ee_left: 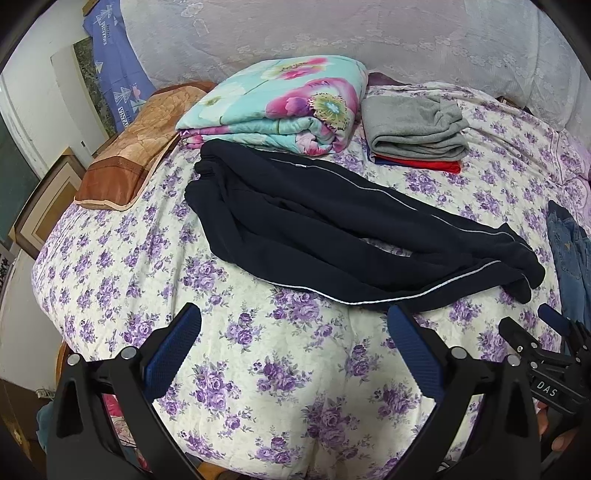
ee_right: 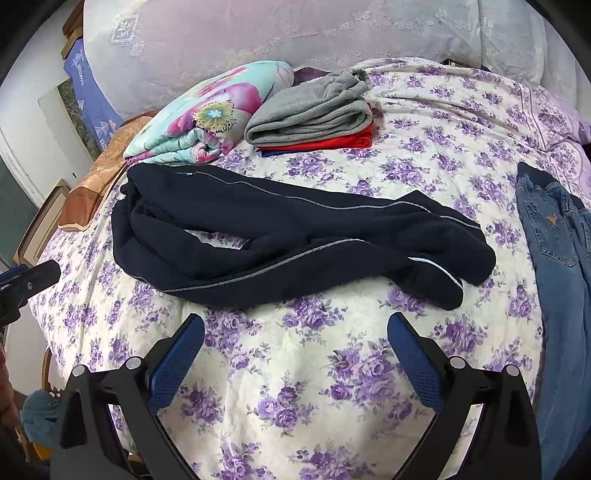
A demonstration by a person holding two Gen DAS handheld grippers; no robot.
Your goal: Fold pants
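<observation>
Dark navy track pants (ee_left: 332, 229) with a thin white side stripe lie loosely spread across the floral bedspread (ee_left: 258, 369), waist at the left, cuffs at the right; they also show in the right wrist view (ee_right: 295, 240). My left gripper (ee_left: 293, 325) is open and empty, just in front of the pants' near edge. My right gripper (ee_right: 295, 332) is open and empty, a little short of the pants' near leg. The right gripper also shows at the right edge of the left wrist view (ee_left: 532, 328).
A folded floral quilt (ee_left: 280, 107) and a folded grey garment on red cloth (ee_left: 413, 129) lie behind the pants. Blue jeans (ee_right: 557, 236) lie at the right. A brown pillow (ee_left: 136, 147) sits at the left bed edge. White lace covers the headboard (ee_left: 332, 33).
</observation>
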